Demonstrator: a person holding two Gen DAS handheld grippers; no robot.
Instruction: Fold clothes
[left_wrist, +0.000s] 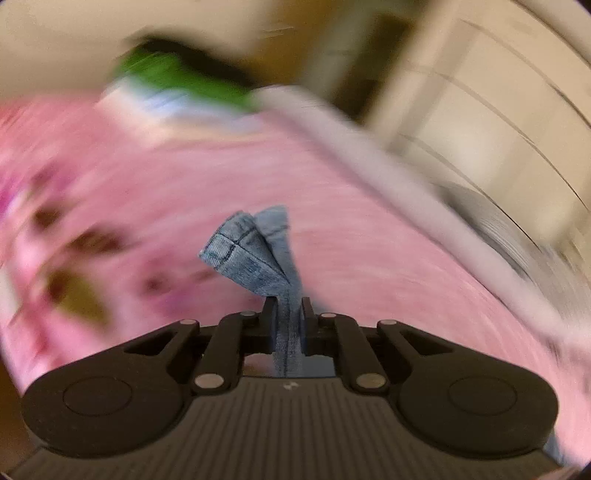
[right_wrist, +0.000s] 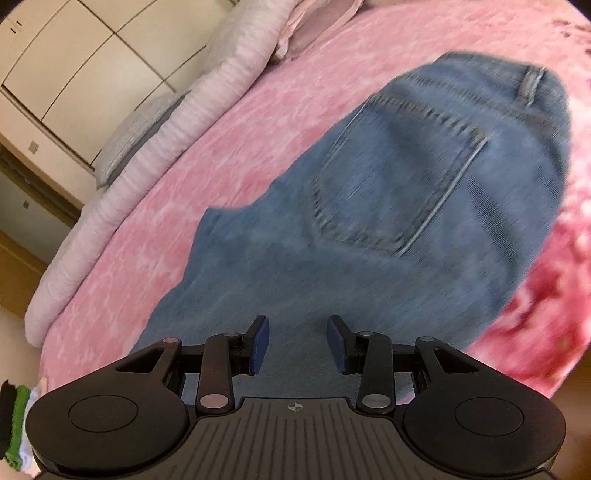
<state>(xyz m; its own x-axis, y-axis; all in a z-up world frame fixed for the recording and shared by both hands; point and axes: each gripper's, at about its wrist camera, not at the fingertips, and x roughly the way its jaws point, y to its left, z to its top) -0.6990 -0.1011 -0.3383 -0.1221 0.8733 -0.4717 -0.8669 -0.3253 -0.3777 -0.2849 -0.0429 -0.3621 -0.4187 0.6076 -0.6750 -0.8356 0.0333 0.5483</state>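
A pair of blue jeans (right_wrist: 388, 206) lies spread on the pink bedspread (right_wrist: 221, 155), back pocket up. My right gripper (right_wrist: 298, 341) hovers over the jeans' lower part, open, its blue pads apart with nothing pinched between them. In the left wrist view my left gripper (left_wrist: 289, 314) is shut on a hem corner of the jeans (left_wrist: 251, 251), which sticks up past the fingertips above the blurred pink bedspread (left_wrist: 221, 177).
A pale quilt roll (right_wrist: 147, 140) and a grey pillow (right_wrist: 136, 133) line the bed's far side, with cream wardrobe doors (right_wrist: 74, 66) behind. A green, white and black stack of clothes (left_wrist: 177, 81) sits at the bed's far end, also at the right view's corner (right_wrist: 16, 428).
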